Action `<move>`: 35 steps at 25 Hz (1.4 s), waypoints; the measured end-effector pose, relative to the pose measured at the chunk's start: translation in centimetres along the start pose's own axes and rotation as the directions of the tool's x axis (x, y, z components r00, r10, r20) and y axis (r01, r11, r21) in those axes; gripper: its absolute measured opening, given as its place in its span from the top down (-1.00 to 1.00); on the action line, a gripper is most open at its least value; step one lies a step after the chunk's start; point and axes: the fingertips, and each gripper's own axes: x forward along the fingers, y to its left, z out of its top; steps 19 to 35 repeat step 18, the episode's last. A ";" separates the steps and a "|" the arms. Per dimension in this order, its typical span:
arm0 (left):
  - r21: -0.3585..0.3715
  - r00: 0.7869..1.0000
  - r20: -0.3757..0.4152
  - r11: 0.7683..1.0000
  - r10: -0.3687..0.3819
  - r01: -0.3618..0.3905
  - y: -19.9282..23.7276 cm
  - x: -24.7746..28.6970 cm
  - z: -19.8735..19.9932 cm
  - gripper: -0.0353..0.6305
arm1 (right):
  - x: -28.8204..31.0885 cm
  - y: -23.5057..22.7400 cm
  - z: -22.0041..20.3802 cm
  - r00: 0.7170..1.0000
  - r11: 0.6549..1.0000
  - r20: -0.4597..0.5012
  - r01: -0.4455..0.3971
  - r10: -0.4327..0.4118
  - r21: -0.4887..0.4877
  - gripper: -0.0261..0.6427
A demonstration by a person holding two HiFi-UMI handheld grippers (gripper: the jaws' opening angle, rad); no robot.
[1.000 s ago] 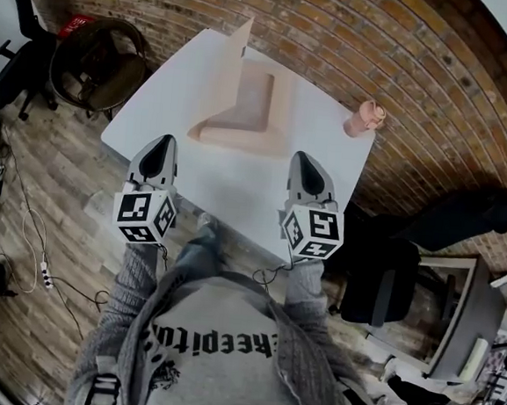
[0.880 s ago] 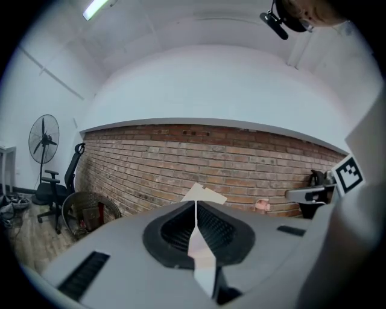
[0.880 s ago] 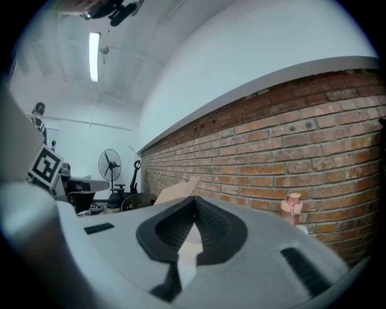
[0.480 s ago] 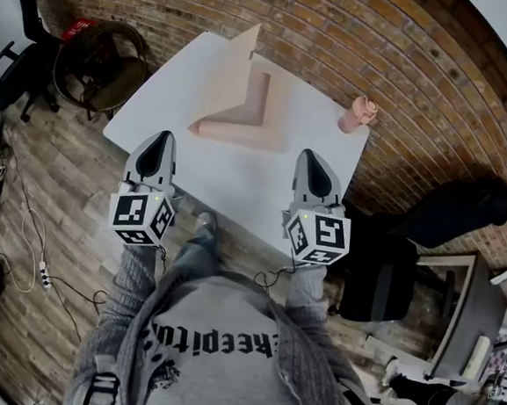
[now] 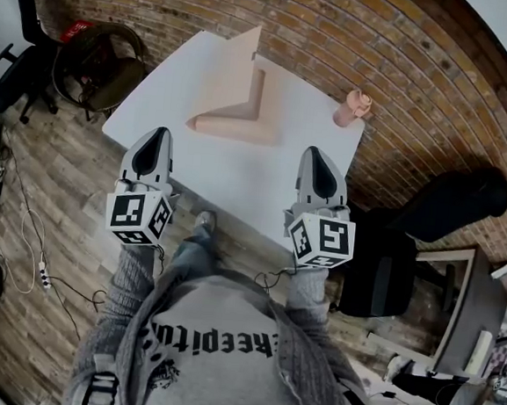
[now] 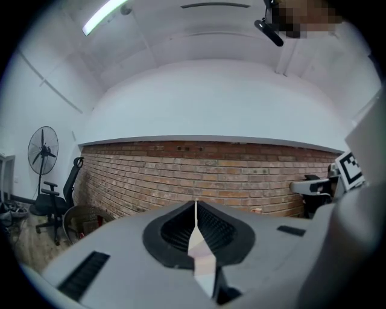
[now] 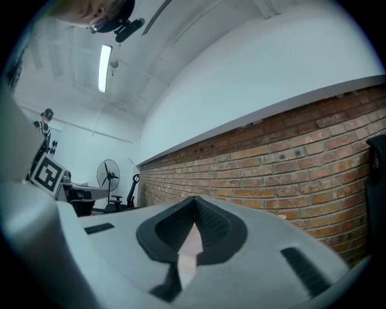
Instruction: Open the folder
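A peach-coloured folder (image 5: 234, 127) lies on the far half of the white table (image 5: 238, 183), its cover (image 5: 227, 76) standing up on the left side. Both grippers hover over the table's near edge, well short of the folder and touching nothing. My left gripper (image 5: 160, 136) is shut and empty; in the left gripper view its jaws (image 6: 195, 208) meet in a thin line in front of the brick wall. My right gripper (image 5: 316, 155) is likewise shut and empty, with its jaws (image 7: 194, 205) closed together in the right gripper view.
A small pink object (image 5: 350, 109) stands at the table's far right corner. A brick wall (image 5: 382, 41) runs behind the table. A round wicker chair (image 5: 98, 65) stands to the left, a black office chair (image 5: 385, 266) to the right. Cables (image 5: 20, 247) lie on the wooden floor.
Both grippers have risen and drawn back from the folder toward the table's near edge, staying shut. The folder's cover still stands up.
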 end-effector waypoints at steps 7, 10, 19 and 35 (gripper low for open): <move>-0.001 1.000 0.002 1.000 -0.005 0.005 -0.6 -0.5 0.0 0.86 | -1.0 -0.2 0.6 1.000 1.000 0.018 0.010 -0.010 0.006 0.91; -0.002 1.000 0.002 1.000 -0.010 0.010 -0.9 -0.6 -0.2 0.86 | -1.3 -0.4 0.6 1.000 1.000 0.022 0.015 -0.015 0.008 0.91; 0.002 1.000 -0.006 1.000 -0.024 0.024 -1.8 -0.2 -0.2 0.86 | -1.6 -1.2 0.9 0.999 1.000 0.028 0.025 -0.025 0.012 0.91; 0.002 1.000 -0.006 1.000 -0.024 0.024 -1.8 -0.2 -0.2 0.86 | -1.6 -1.2 0.9 0.999 1.000 0.028 0.025 -0.025 0.012 0.91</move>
